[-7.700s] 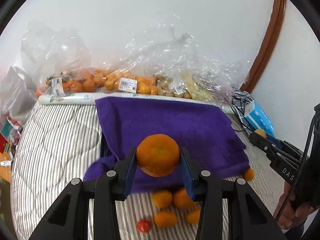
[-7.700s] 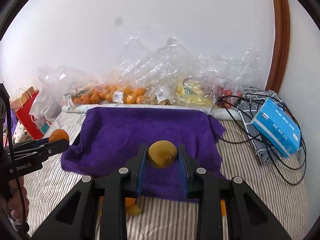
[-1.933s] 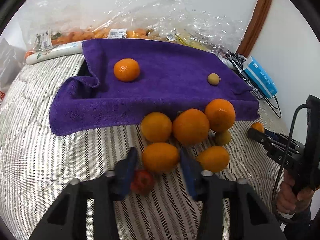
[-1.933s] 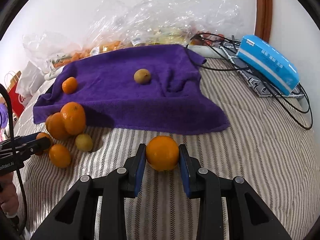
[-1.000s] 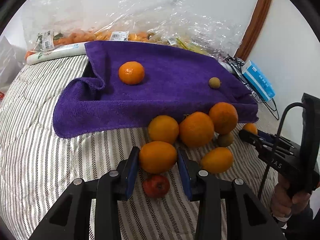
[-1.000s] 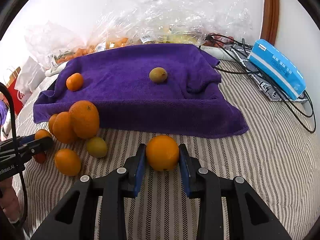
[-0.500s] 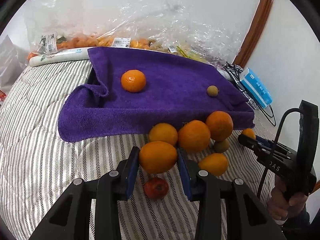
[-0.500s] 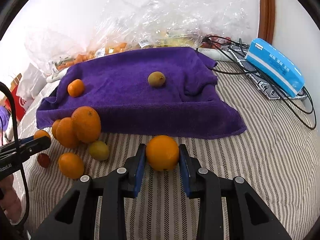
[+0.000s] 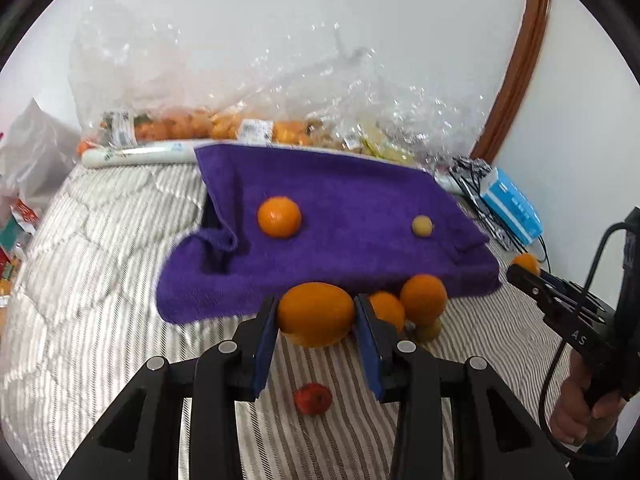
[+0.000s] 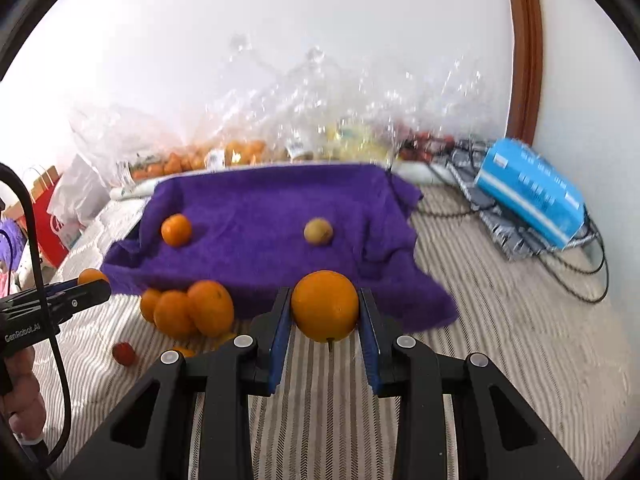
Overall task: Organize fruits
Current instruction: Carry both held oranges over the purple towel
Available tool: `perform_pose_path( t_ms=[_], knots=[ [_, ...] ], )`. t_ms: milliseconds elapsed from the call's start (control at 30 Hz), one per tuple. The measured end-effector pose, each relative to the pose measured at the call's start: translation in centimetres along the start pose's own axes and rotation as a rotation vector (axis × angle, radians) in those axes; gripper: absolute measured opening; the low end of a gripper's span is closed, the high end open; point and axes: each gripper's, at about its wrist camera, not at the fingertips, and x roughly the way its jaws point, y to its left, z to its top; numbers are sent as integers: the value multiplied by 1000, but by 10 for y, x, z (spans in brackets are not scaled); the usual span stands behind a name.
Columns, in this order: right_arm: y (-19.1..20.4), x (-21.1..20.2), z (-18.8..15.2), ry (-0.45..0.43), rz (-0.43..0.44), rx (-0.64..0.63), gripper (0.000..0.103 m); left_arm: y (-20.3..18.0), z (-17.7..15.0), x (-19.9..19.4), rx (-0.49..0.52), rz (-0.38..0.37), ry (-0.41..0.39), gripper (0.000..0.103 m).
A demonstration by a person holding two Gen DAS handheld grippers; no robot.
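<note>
Bright, even daylight; fisheye warping at edges, motion blur, washed-out white wall.

A bed [image 9: 100, 280] with a striped cover carries a purple towel [image 9: 340, 208], loose oranges [image 10: 192, 312] and a small red fruit [image 9: 313, 399] beside it, fruit bags [image 9: 240, 128], and a blue box [image 10: 528, 192] on cables.

Crinkled clear plastic bags [image 10: 320, 120] along wall blurring in right wrist view; contents inside too smeared to identify beyond orange and yellow patches. Small yellow-green round fruit [image 9: 429, 330] sitting mostly hidden behind left claw [image 9: 316, 334] finger. Pile of loose orange citrus [image 10: 192, 312] partly overlapping, rear pieces hiding. Orange piece [image 10: 182, 351] below pile showing only as sliver above claw body. Labels on bags too small to read. Red paper bag [image 10: 48, 220] getting cut off by cable.
</note>
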Motion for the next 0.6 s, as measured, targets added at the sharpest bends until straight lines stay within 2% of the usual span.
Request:
perform_pose_path(
  t_ms=[300,600],
  knots=[
    [4,-15,28,-82,1,-30,32,2,36,-5,-37,13,-76,36],
    [4,2,57,-116,18,-7,32,6,59,4,-49,36,-146,36]
  ],
)
